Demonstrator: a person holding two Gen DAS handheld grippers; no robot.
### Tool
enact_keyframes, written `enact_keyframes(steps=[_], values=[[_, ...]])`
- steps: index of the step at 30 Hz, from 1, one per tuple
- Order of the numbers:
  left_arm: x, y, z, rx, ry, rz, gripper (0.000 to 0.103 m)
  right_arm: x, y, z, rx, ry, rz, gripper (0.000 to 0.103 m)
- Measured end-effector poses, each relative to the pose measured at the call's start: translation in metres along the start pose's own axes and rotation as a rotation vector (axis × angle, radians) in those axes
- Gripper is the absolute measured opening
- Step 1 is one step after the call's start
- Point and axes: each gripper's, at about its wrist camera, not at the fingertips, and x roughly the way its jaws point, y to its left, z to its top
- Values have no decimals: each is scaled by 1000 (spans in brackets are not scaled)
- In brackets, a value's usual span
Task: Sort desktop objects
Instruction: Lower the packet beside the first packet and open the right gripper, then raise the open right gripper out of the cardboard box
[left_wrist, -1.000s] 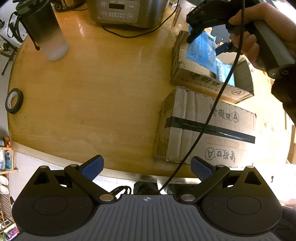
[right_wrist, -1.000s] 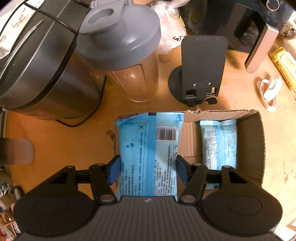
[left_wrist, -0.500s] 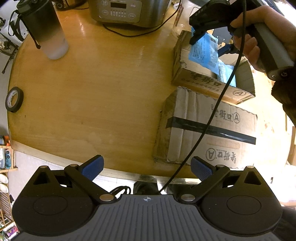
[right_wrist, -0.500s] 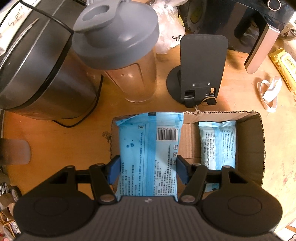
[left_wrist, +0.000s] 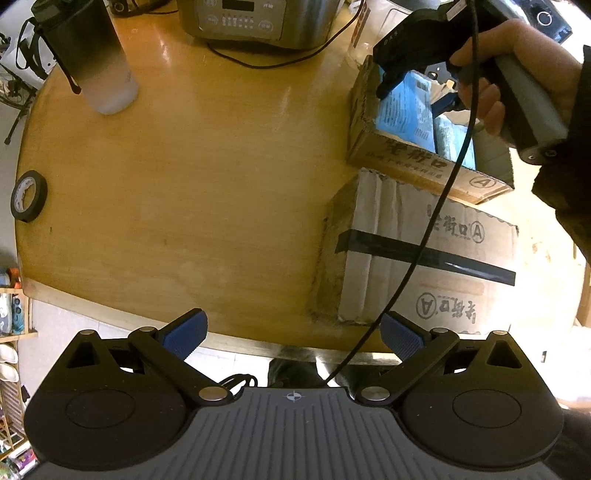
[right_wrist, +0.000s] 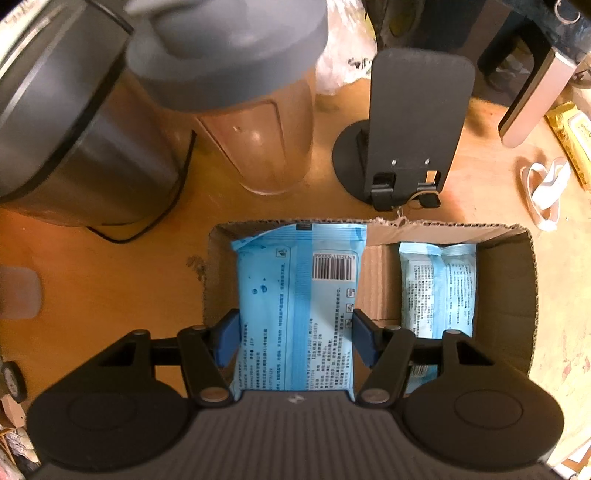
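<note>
My right gripper (right_wrist: 293, 338) is shut on a light-blue wipes packet (right_wrist: 295, 291), its blue pads pressing both long edges. The packet hangs lengthwise over the left half of an open cardboard box (right_wrist: 517, 288). A second blue packet (right_wrist: 437, 288) lies in the box's right half. In the left wrist view the right gripper (left_wrist: 417, 92), held by a person's hand (left_wrist: 517, 55), carries that packet (left_wrist: 406, 110) into the same box (left_wrist: 413, 166). My left gripper (left_wrist: 291, 334) stands open over the table's front edge with nothing between its fingers.
A taped, closed carton (left_wrist: 424, 258) sits in front of the open box. Behind it stand a grey-lidded shaker (right_wrist: 258, 110), a rice cooker (right_wrist: 66, 129) and a black phone stand (right_wrist: 410, 129). A frosted bottle (left_wrist: 96, 62) and a tape roll (left_wrist: 28, 195) sit far left.
The right gripper has sunk with the packet toward the open box, which now looks larger in its view. The left gripper has kept still.
</note>
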Motion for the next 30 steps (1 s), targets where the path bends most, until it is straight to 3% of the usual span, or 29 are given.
enact_keyframes(steps=[15, 17, 19, 21, 30], values=[[2, 6, 5, -9, 8, 22, 103, 43, -1, -1, -23, 32, -2, 62], [2, 5, 6, -7, 9, 22, 103, 43, -2, -1, -25, 28, -11, 73], [3, 4, 6, -4, 10, 21, 103, 40, -3, -1, -26, -4, -43, 103], [4, 2, 7, 0, 11, 19, 103, 37, -3, 0, -44, -41, -79, 103], [5, -4, 9, 8, 13, 18, 103, 38, -5, -1, -55, -14, -53, 103]])
